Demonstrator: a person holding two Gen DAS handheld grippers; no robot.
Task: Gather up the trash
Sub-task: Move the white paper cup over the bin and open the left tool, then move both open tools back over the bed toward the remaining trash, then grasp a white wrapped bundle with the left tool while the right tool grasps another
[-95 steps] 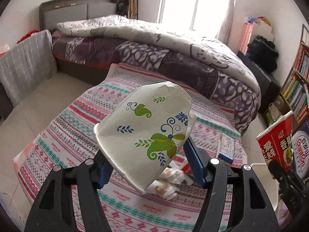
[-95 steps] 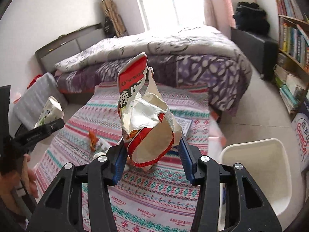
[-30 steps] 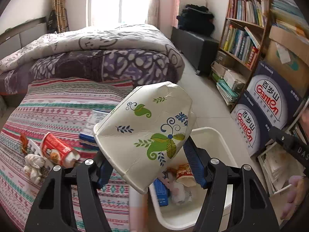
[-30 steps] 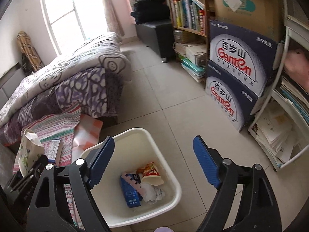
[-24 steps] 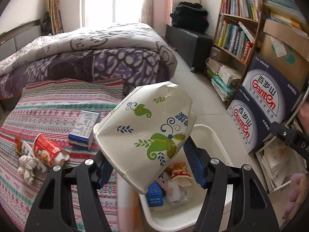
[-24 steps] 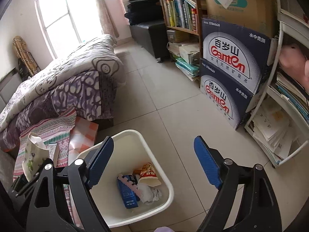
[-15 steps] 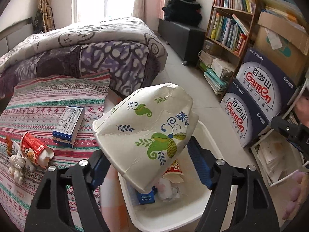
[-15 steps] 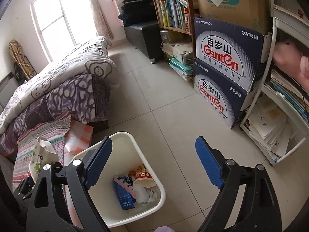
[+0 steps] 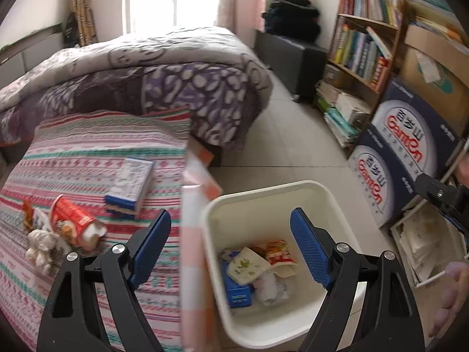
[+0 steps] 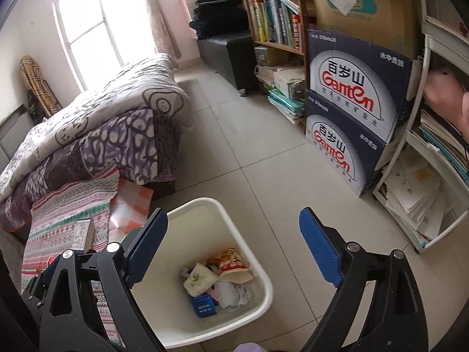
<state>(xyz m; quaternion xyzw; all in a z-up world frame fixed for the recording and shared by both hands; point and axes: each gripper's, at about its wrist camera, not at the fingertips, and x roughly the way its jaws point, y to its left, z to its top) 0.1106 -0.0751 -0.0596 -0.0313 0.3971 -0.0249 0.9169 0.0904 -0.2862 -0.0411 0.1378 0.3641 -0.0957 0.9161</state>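
Observation:
A white bin (image 9: 263, 193) stands on the floor beside the striped table cloth. The floral paper cup (image 9: 246, 265) lies inside it on a blue box (image 9: 239, 293), next to a red snack bag (image 9: 278, 256) and crumpled tissue. My left gripper (image 9: 231, 237) is open and empty above the bin. My right gripper (image 10: 234, 243) is open and empty, also above the bin (image 10: 205, 205), where the cup (image 10: 199, 278) shows too. A red cup (image 9: 73, 220), crumpled tissue (image 9: 41, 246) and a blue-white box (image 9: 132, 182) lie on the cloth.
A bed with a purple patterned quilt (image 9: 176, 82) stands behind the table. Dark blue water cartons (image 10: 351, 111) and a bookshelf (image 10: 272, 20) line the right wall. A white rack with papers (image 10: 416, 193) is at far right. Tiled floor (image 10: 252, 135) lies beyond the bin.
My left gripper opened and the floral paper cup dropped into the bin. Both grippers moved a little over the bin; the right one stayed open.

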